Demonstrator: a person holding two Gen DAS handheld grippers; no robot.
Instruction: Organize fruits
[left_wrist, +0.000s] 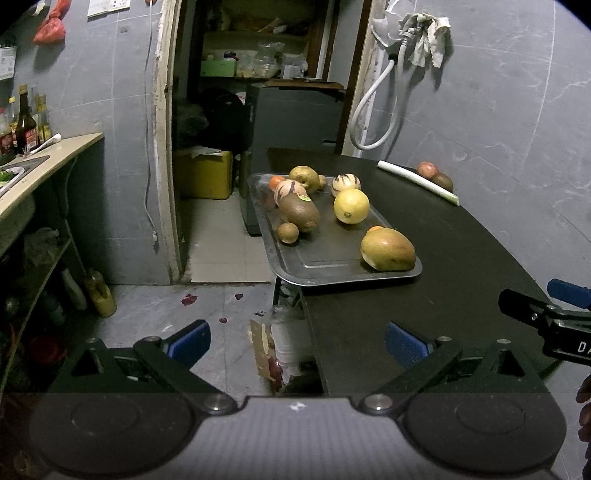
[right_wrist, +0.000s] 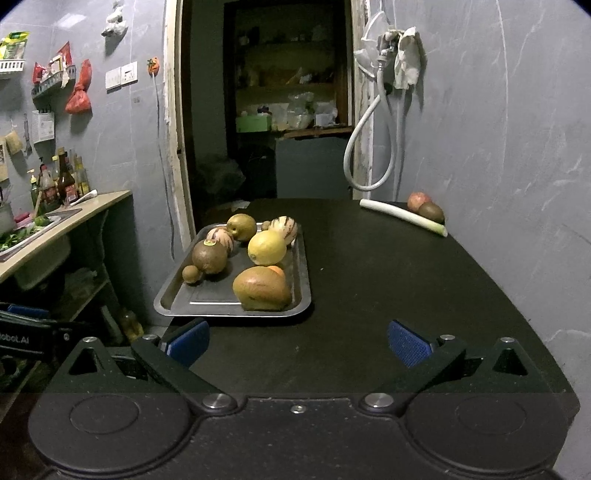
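Nearest the camera, the left claw (left_wrist: 297, 345) and the right claw (right_wrist: 298, 343) were held spread wide and empty over the near edge of the black table (right_wrist: 388, 280). A metal tray (right_wrist: 303, 291) at the left edge carried the fruits. The mango (right_wrist: 261, 288) was judged heavy, smooth and bruisable, best taken across its middle. A red apple (right_wrist: 416, 201) and a brown fruit (right_wrist: 431, 212) lay at the far right corner. "obot.AI" was read on the left device.
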